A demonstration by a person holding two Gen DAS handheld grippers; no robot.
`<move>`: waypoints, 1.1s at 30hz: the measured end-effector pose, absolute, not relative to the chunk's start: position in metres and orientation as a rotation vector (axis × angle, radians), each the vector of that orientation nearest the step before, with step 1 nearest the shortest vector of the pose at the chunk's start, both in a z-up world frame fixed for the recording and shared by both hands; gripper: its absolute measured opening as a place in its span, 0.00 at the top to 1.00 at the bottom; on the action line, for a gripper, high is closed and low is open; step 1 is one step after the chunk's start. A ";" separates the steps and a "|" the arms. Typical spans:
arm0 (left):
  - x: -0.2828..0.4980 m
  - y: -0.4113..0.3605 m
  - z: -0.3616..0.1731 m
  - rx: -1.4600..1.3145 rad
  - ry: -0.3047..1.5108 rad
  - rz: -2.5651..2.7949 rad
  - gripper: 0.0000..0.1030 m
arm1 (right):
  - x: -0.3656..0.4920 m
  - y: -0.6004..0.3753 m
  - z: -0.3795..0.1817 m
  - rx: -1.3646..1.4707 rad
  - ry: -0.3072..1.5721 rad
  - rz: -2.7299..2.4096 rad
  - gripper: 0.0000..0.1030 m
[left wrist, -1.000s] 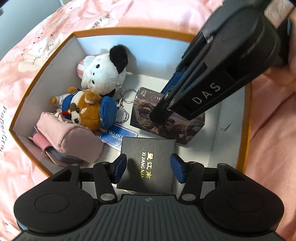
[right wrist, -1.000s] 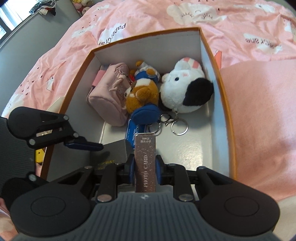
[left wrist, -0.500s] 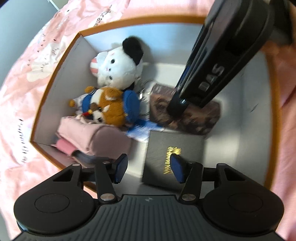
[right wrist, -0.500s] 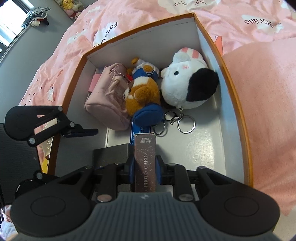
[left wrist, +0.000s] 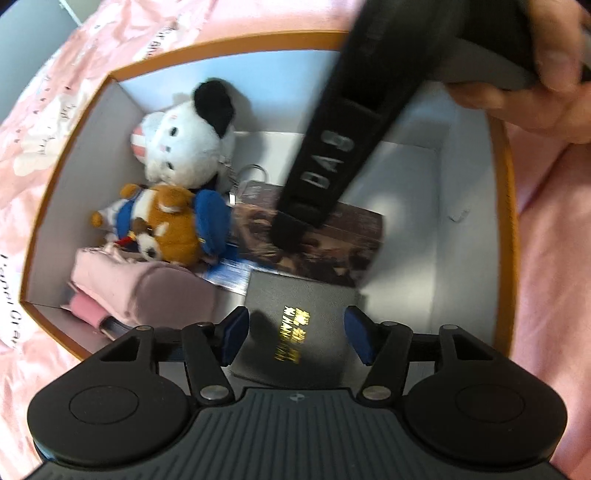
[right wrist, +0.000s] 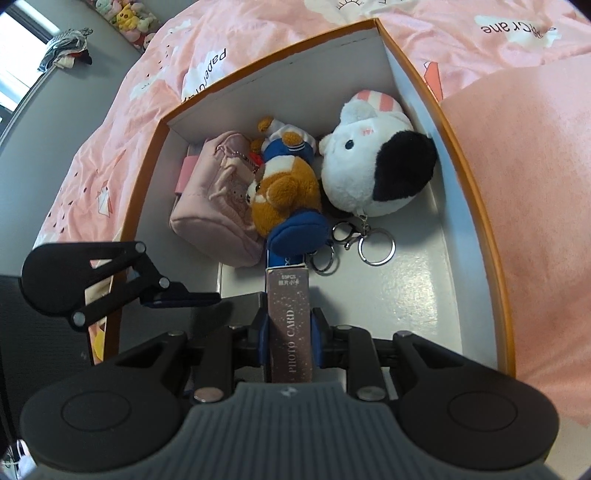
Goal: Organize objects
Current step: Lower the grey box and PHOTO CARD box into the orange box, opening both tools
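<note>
An orange-rimmed white box [left wrist: 503,206] [right wrist: 474,199] sits on a pink bedspread. My right gripper [right wrist: 287,334] is shut on a brown photo card box [right wrist: 289,325] [left wrist: 332,240], holding it low inside the box. My left gripper [left wrist: 295,338] is open above a flat black box with gold lettering [left wrist: 295,332] that lies on the box floor. Inside the box are also a white and black plush [left wrist: 188,140] [right wrist: 373,170], a brown dog plush in blue [left wrist: 166,225] [right wrist: 284,188], a pink pouch [left wrist: 140,291] [right wrist: 218,206] and a blue card [left wrist: 229,275].
Key rings [right wrist: 376,245] lie on the box floor beside the white plush. The pink bedspread [right wrist: 535,184] surrounds the box. A hand [left wrist: 535,88] holds the right gripper's body above the box. More plush toys [right wrist: 125,22] sit far off at the top left.
The left gripper has drawn back and turned, so the box has shifted in its view. The right gripper, still holding the photo card box, has pulled back slightly.
</note>
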State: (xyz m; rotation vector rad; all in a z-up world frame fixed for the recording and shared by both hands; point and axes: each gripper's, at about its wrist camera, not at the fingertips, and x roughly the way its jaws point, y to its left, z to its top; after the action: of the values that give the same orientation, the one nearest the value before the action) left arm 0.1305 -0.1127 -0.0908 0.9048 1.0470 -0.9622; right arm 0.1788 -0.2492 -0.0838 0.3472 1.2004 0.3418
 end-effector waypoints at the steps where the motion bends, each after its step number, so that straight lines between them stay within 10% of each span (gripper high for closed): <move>1: 0.131 -0.113 -0.091 0.900 1.052 -0.972 0.32 | 0.180 -0.248 -0.085 0.344 1.204 0.337 0.76; 29: 0.122 -0.093 -0.086 0.781 0.963 -0.801 0.44 | 0.214 -0.236 -0.094 0.265 1.282 0.367 0.74; 33: 0.117 -0.081 -0.072 0.684 0.936 -0.782 0.44 | 0.213 -0.227 -0.090 0.121 1.279 0.360 0.59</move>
State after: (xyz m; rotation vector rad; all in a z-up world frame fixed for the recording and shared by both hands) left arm 0.1166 -0.0808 -0.0721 0.6844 0.9359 -0.7819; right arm 0.2126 -0.2270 -0.0903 0.1212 1.2793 0.3602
